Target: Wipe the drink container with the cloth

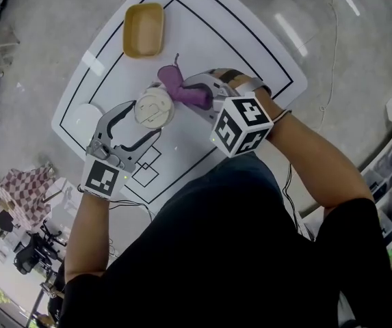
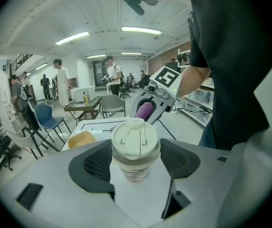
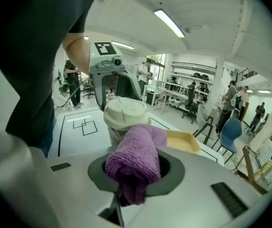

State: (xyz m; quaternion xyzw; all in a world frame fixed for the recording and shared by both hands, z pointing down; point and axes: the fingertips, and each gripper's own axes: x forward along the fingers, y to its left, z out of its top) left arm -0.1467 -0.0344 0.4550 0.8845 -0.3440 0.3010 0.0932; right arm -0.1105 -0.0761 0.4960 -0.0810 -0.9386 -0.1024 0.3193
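Purple knitted cloth is bunched between the jaws of my right gripper, which are clamped tight on it. The cloth's far end lies against the upper side of the drink container, next to its cream lid. My left gripper has its jaws spread wide round the container, one pad on each side just below the lid. They seem to press on it, though the contact is hard to judge. The container stands upright near the middle of the white table with black lines. A yellow tray lies beyond it, well apart from both grippers.
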